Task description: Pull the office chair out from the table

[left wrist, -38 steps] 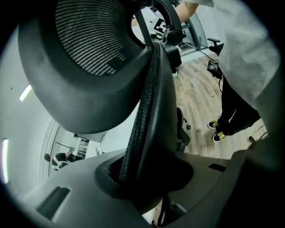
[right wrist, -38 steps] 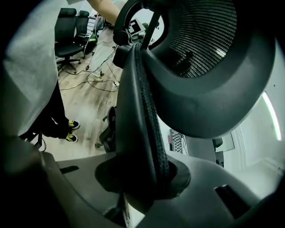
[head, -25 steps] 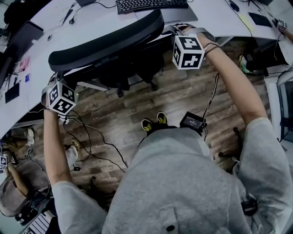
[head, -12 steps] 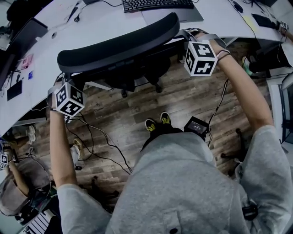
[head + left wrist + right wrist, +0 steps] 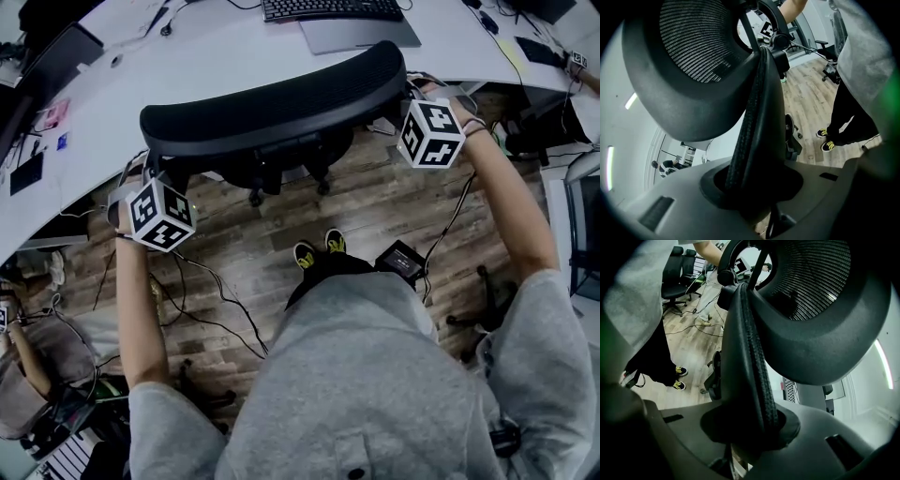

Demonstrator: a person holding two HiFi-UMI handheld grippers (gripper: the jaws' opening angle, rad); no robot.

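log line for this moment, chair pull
task: pull chair out | left gripper: shut on chair back edge | right gripper: shut on other edge | table: just beyond chair

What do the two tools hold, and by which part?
Both hold the office chair by its backrest: the left tool clamps the left side edge, the right tool the right side edge.

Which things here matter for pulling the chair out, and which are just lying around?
Job: office chair, table, left gripper, right gripper, both clamped on the backrest edge.
Lying about: keyboard, floor cables.
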